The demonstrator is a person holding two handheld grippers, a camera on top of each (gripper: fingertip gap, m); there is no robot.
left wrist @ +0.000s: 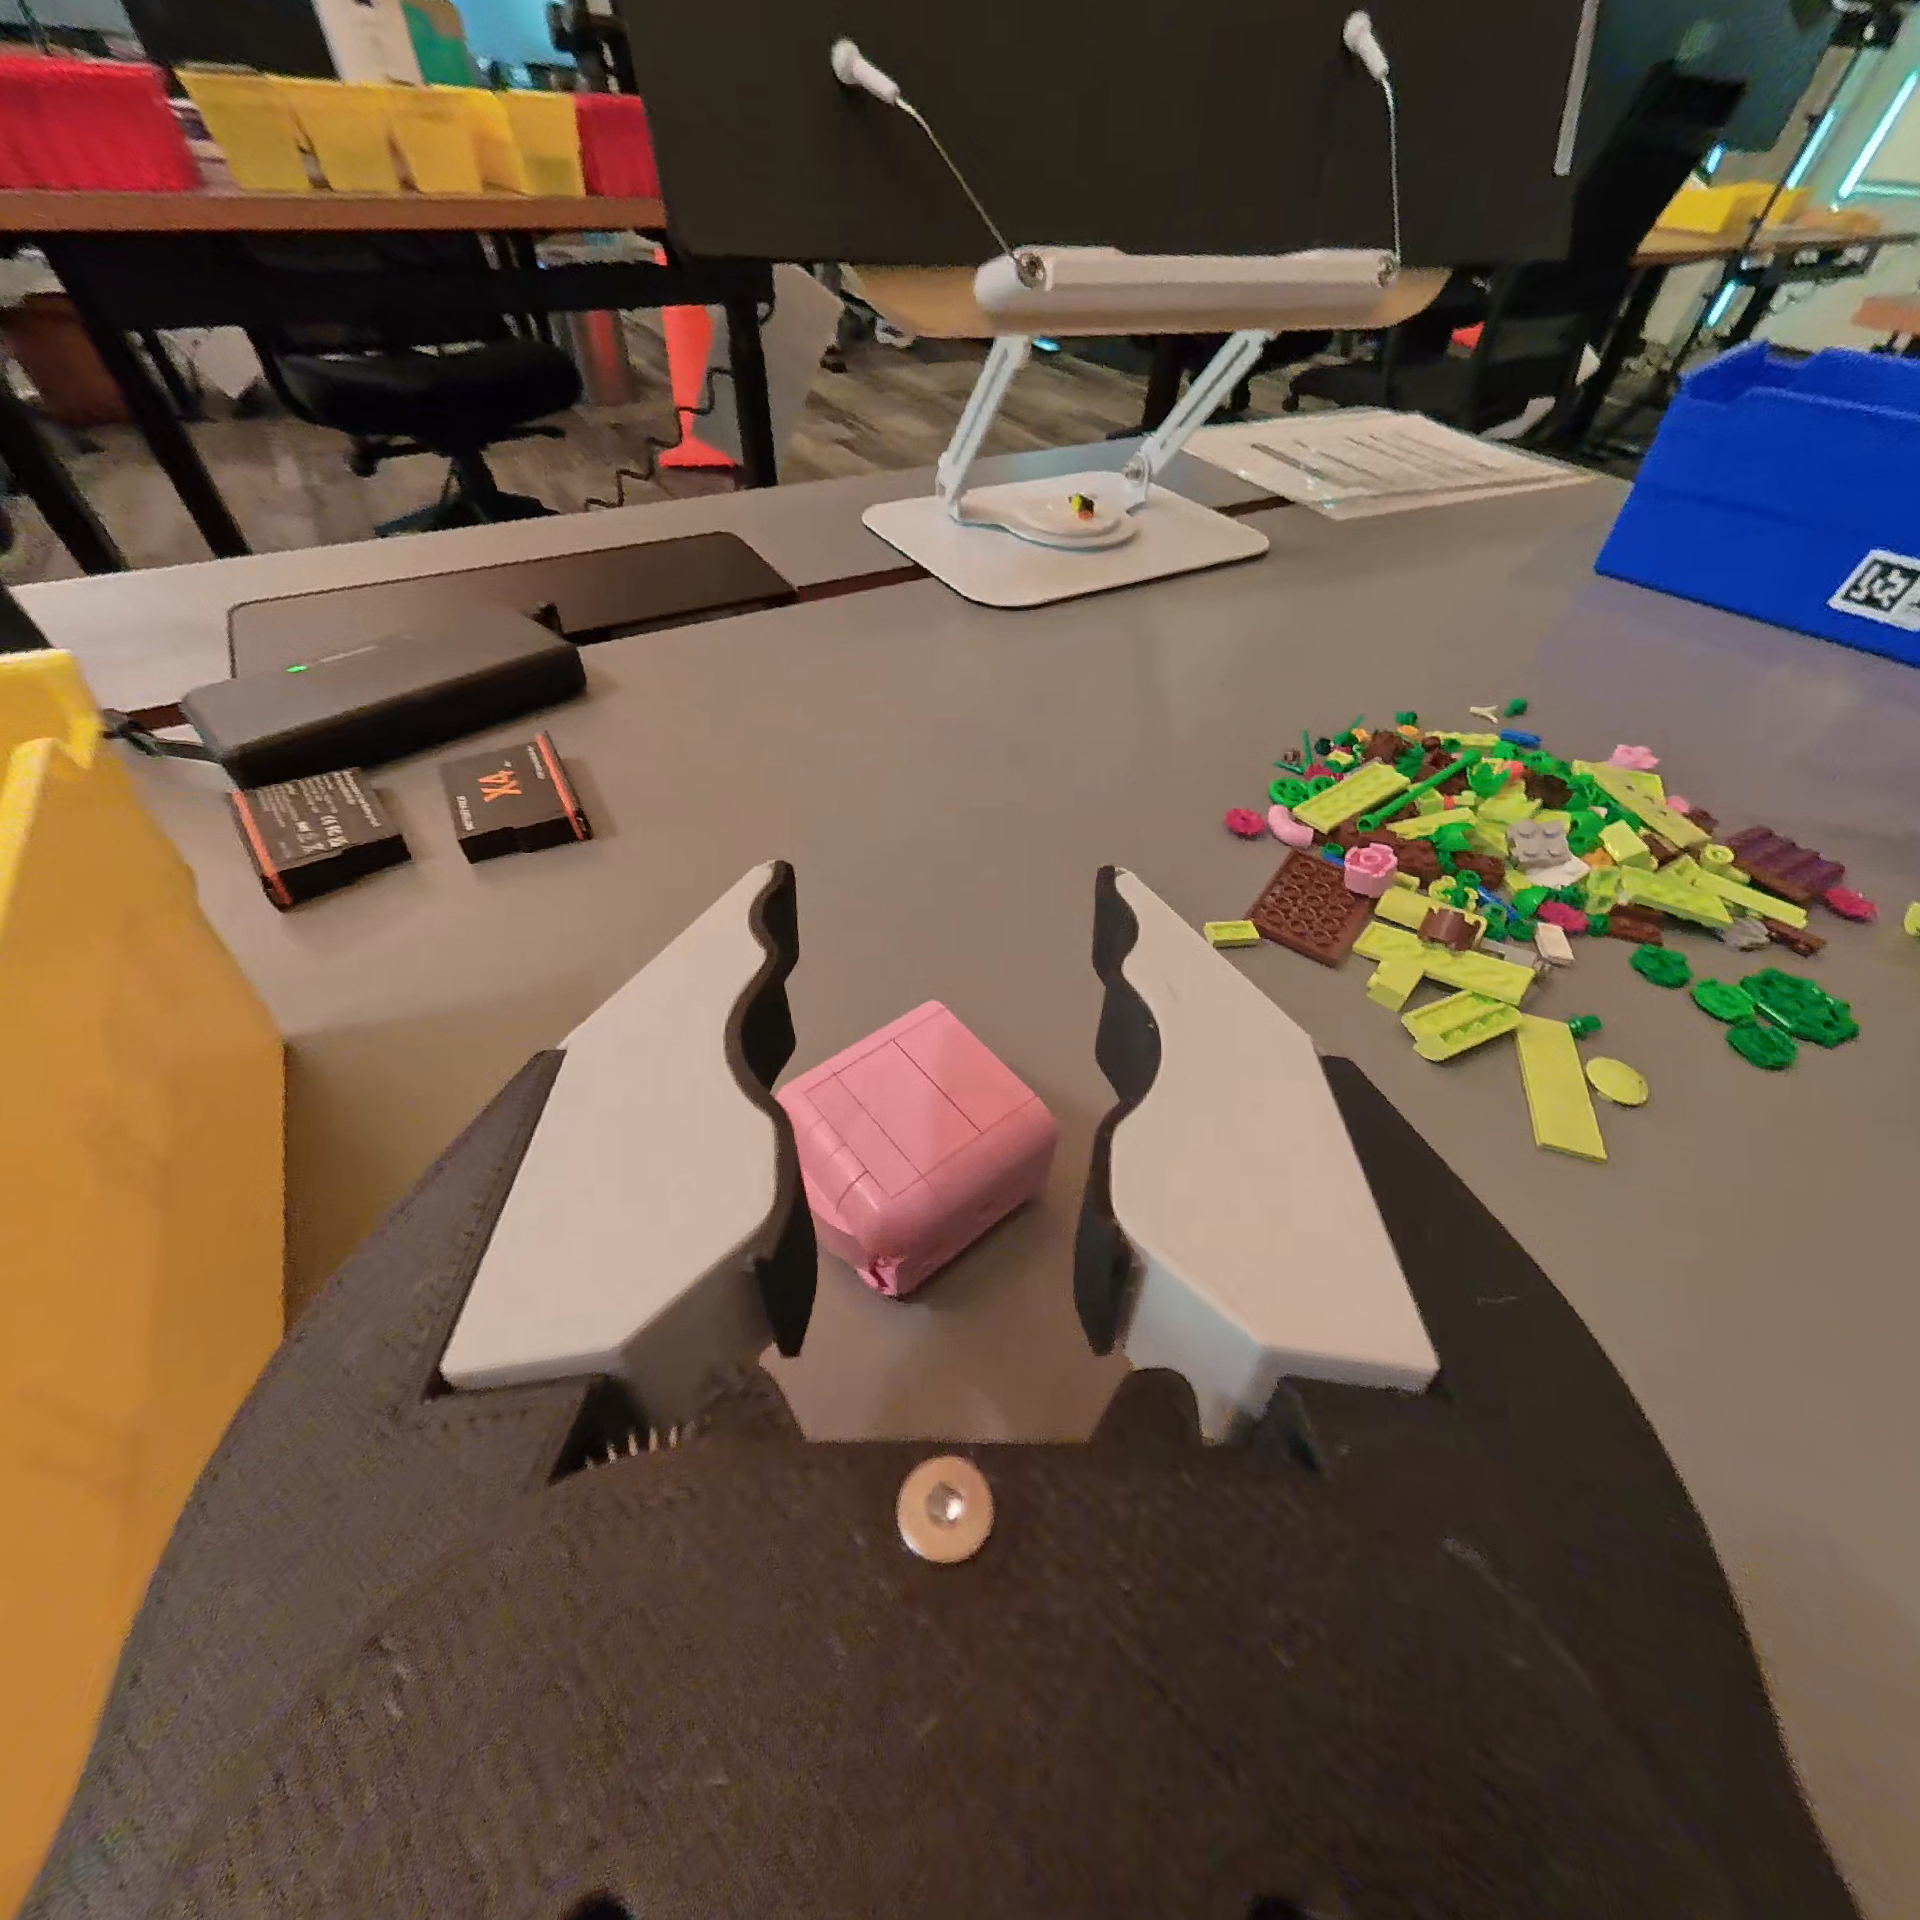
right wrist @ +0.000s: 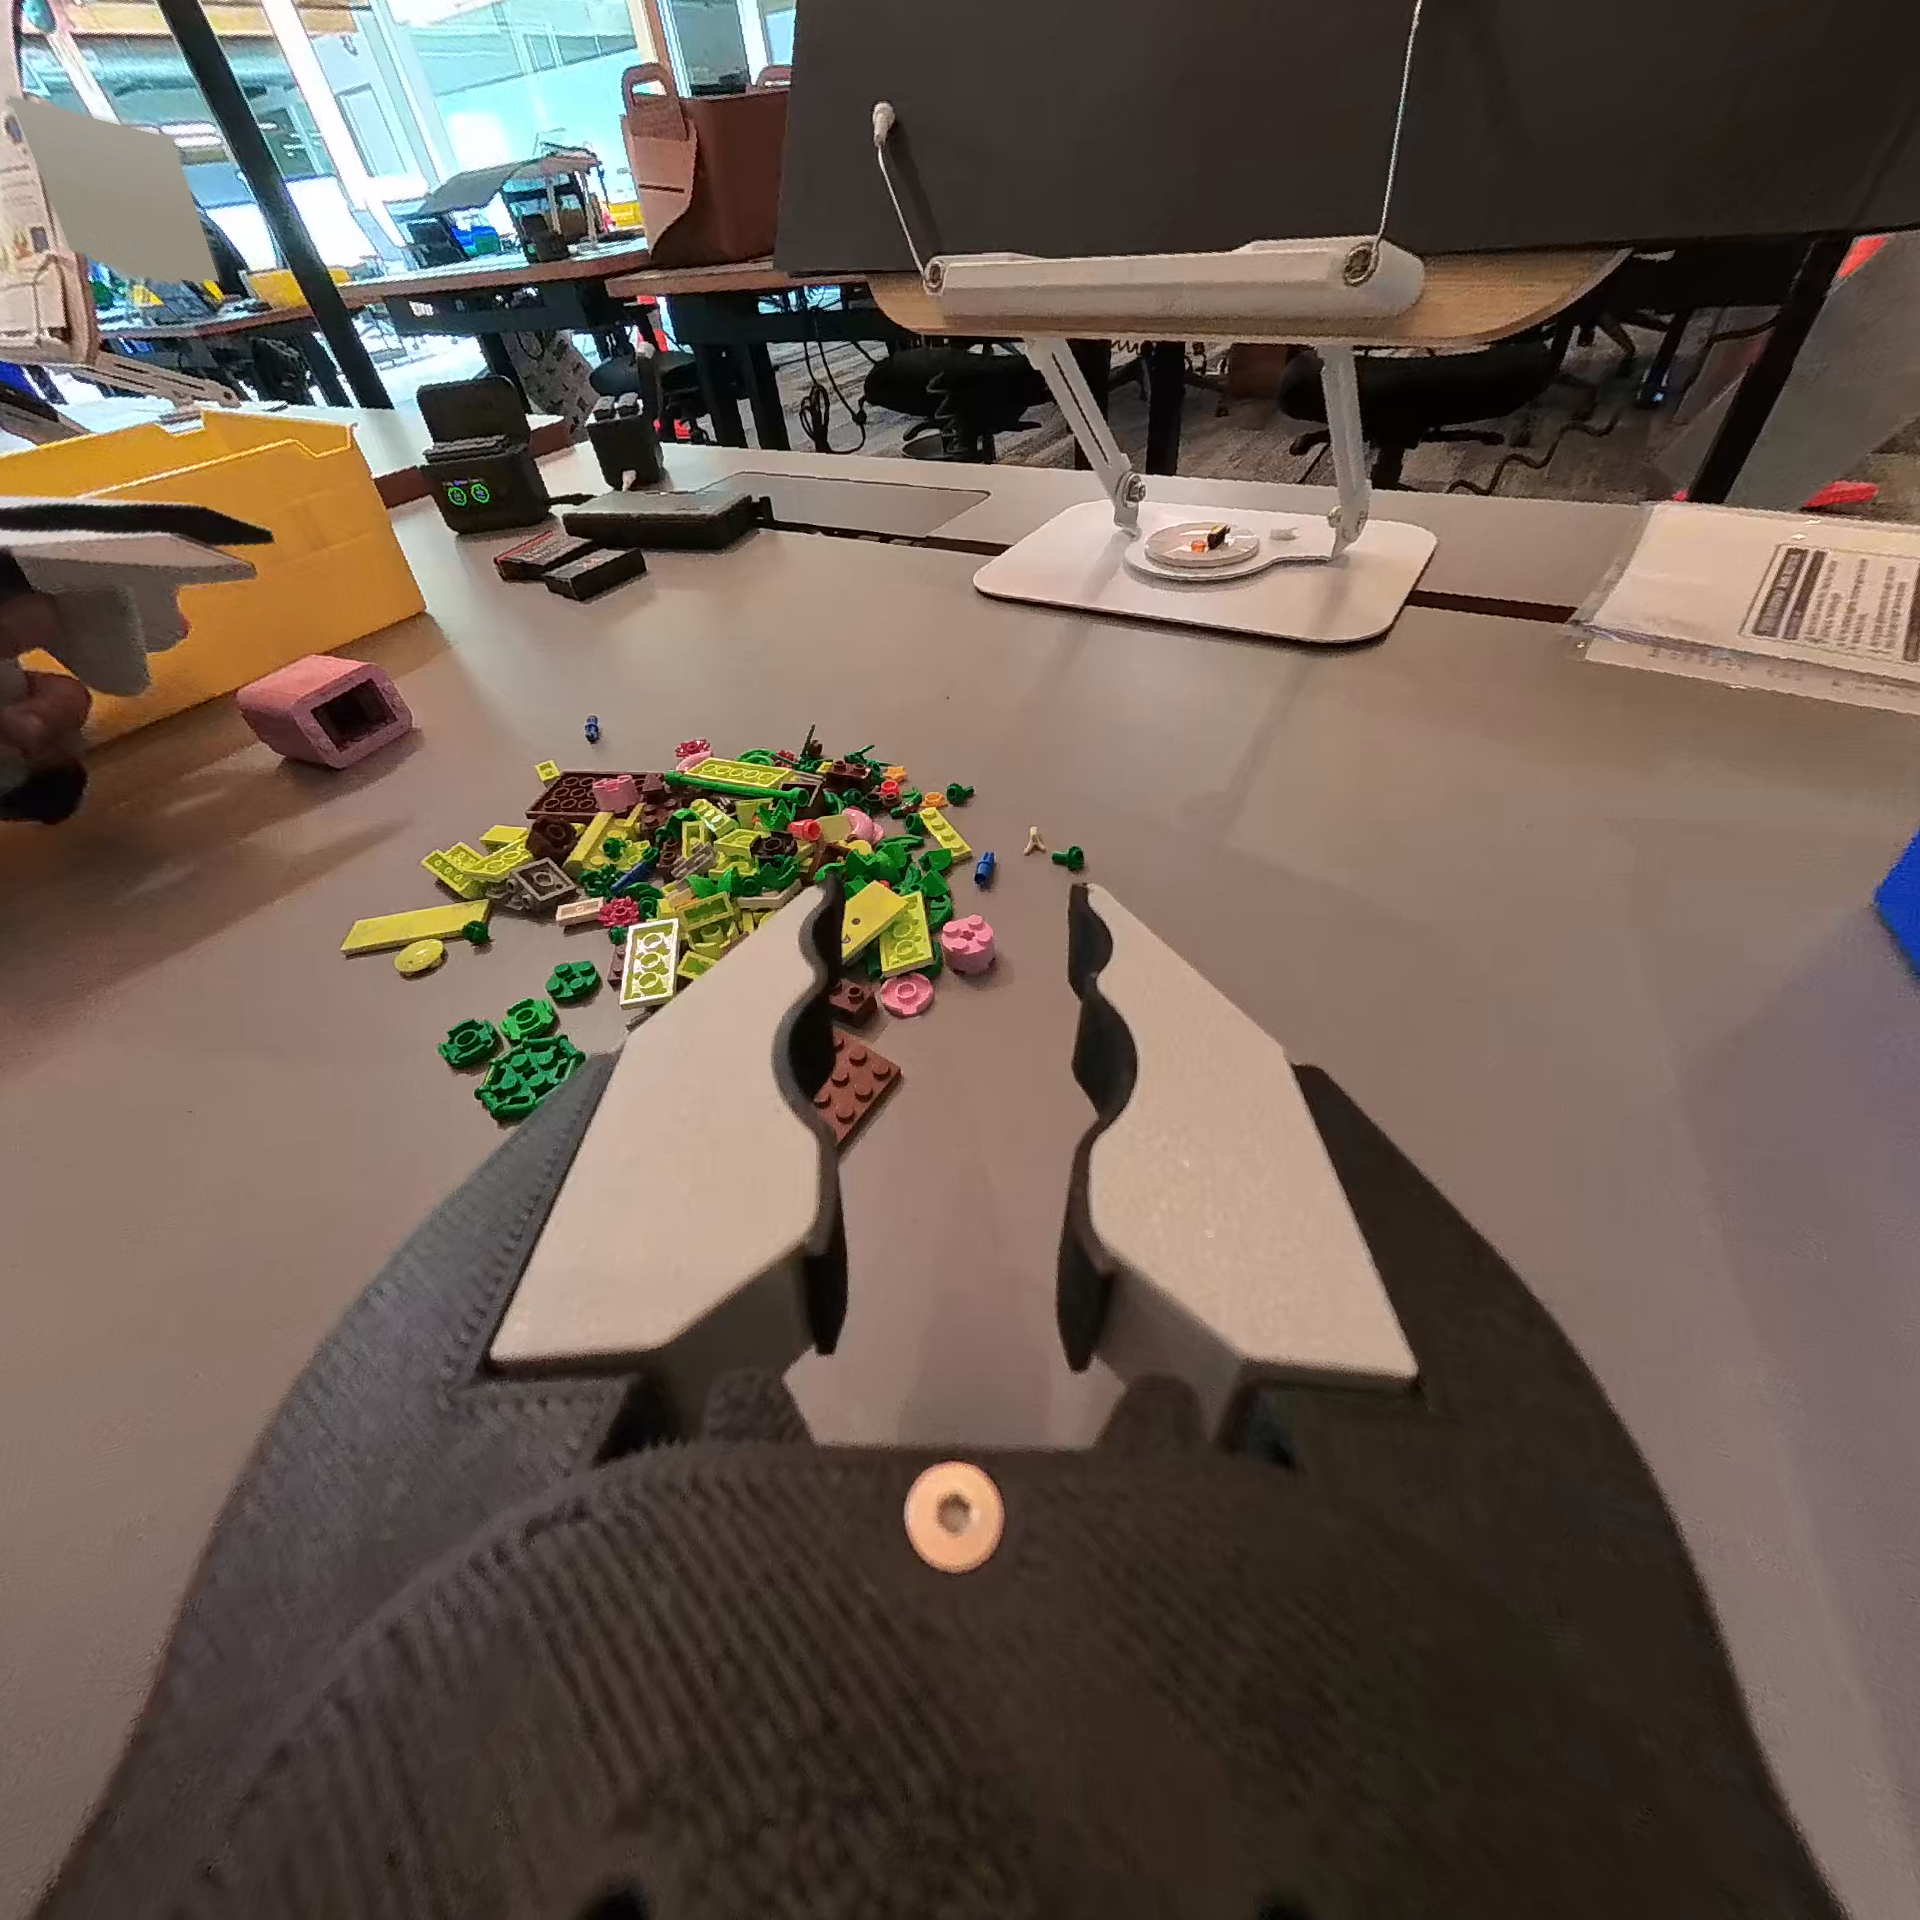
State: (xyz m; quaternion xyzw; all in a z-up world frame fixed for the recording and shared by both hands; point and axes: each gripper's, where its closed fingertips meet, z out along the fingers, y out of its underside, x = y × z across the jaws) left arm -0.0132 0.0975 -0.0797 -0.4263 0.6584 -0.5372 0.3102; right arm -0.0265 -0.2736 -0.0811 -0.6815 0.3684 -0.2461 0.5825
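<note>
Left gripper (left wrist: 940,1049) spread wide, and sitting right between its fingers is the pink brick-built box (left wrist: 914,1143) — resting on the grey worktop (left wrist: 935,748), touching neither pad that I can make out, though the left pad looks very close. The right wrist view shows the box lying on its side near the left edge of the worktop, its open mouth facing toward the pile, just beside the yellow bin (right wrist: 260,520). Its long axis runs roughly across the gap between the fingers, though it's close to cubic, so hard to call.

Over to the right gripper (right wrist: 951,914) — also parted, holding nothing, hovering at the near right fringe of the pile of loose bricks (right wrist: 707,883). A brown plate (right wrist: 857,1081) lies just by its left finger.

The left gripper is plainly the nearer one to the box; the right is well apart from it.

Toward the far edge: a white stand (left wrist: 1070,540), a black power bank (left wrist: 384,696) and two black battery packs (left wrist: 416,821). A blue bin (left wrist: 1766,520) sits at the far right corner.
</note>
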